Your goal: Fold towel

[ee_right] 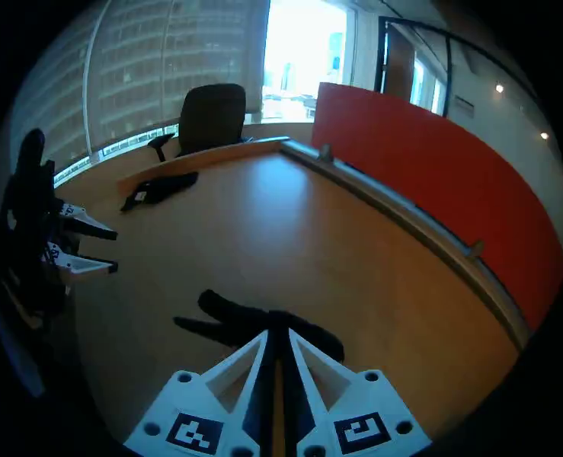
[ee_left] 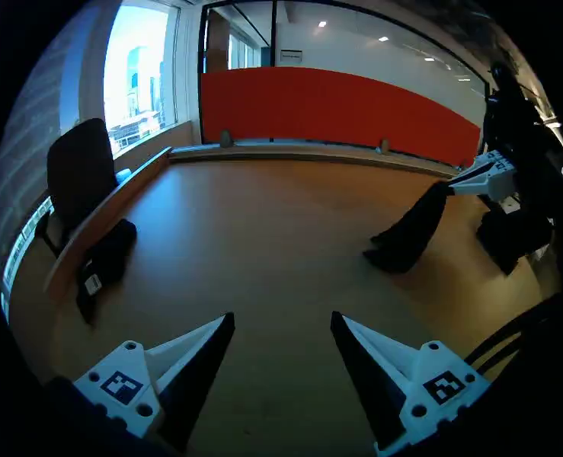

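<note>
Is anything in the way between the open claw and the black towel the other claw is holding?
No, nothing visible. Just bare wooden table lies between the left claw and the towel, which the right claw pinches by one end. A dark bundle sits far off to the side, near the table's edge.

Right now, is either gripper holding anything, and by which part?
The right gripper pinches the towel by its raised end; the rest drapes to the table. The left gripper holds nothing.
</note>
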